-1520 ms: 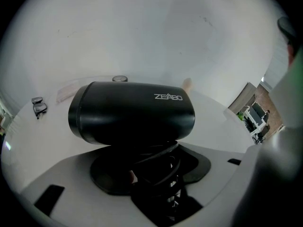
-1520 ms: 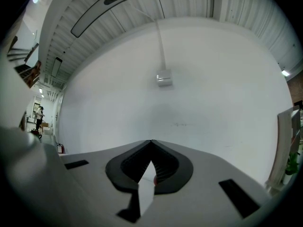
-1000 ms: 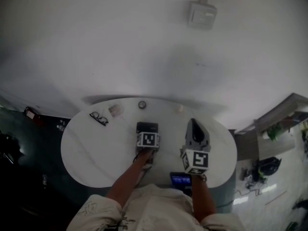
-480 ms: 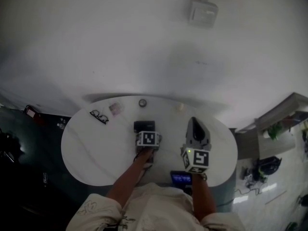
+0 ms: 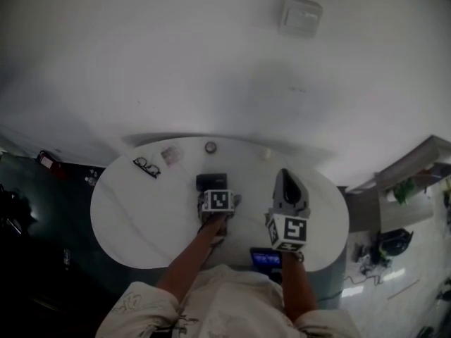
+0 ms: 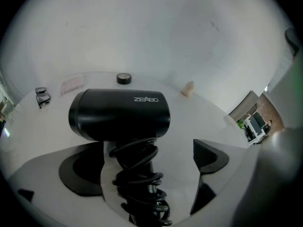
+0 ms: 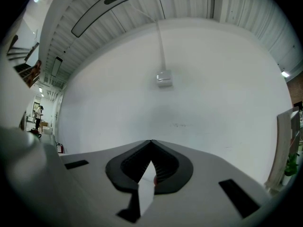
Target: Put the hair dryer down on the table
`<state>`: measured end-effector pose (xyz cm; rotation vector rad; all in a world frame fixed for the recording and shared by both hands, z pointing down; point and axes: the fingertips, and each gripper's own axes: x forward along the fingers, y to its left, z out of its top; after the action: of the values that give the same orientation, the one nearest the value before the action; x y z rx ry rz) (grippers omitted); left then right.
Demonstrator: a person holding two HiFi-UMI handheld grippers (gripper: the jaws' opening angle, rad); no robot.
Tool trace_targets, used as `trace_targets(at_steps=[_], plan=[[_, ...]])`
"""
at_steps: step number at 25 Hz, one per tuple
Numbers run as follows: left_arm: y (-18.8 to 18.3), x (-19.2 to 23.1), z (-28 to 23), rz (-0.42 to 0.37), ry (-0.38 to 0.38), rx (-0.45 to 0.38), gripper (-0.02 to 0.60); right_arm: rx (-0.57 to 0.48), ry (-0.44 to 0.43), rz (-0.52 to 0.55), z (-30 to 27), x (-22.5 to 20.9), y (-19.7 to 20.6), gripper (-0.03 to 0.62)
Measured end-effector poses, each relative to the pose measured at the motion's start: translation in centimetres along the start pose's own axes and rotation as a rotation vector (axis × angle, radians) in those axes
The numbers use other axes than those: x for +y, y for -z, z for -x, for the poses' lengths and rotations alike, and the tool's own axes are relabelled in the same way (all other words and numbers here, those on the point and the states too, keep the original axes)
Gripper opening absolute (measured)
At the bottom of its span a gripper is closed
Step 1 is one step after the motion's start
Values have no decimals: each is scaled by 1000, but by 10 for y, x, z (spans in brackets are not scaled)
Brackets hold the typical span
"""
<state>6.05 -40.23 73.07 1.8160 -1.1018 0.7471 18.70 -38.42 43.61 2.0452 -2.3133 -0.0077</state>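
Note:
A black hair dryer (image 6: 120, 113) lies on the round white table (image 5: 141, 210), its cord wound round the handle (image 6: 139, 183). My left gripper (image 6: 144, 164) straddles that handle. Its jaws have just been opening and stand wide, with the right pad (image 6: 208, 155) well clear of the cord. In the head view the dryer (image 5: 211, 182) shows just beyond the left gripper's marker cube (image 5: 218, 201), at the table's middle. My right gripper (image 5: 285, 178) hovers level over the table's right part, its jaws (image 7: 151, 143) shut with nothing in them.
Glasses (image 5: 146, 165) and a small pale packet (image 5: 170, 155) lie at the table's far left. A round black disc (image 5: 211, 147) and a small cream lump (image 5: 266, 153) sit near the far edge. A blue-screened device (image 5: 266, 260) lies at the near edge. A wall box (image 5: 300, 16) hangs above.
In the head view almost nothing differs: the left gripper and the dryer stay at the table's middle, and the right gripper holds still.

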Motion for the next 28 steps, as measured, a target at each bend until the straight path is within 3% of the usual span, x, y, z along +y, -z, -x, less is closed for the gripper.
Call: trace_targets(at_steps=[4, 8, 11, 15, 21, 28], plan=[[-22, 32, 17, -58, -142, -80, 568, -3, -8, 0, -1, 3, -1, 5], [-34, 37, 36, -75, -185, -138, 568, -8, -15, -1, -2, 5, -3, 5], [-35, 33, 52, -63, -184, -158, 568, -9, -18, -4, -2, 7, -3, 5], [-51, 23, 79, -122, -206, -216, 568, -12, -23, -5, -5, 10, -4, 5], [-92, -6, 123, -185, -166, -393, 566, -30, -27, -10, -5, 15, -12, 5], [-144, -47, 193, -302, -134, -673, 566, -89, -25, -1, -3, 17, -34, 5]])
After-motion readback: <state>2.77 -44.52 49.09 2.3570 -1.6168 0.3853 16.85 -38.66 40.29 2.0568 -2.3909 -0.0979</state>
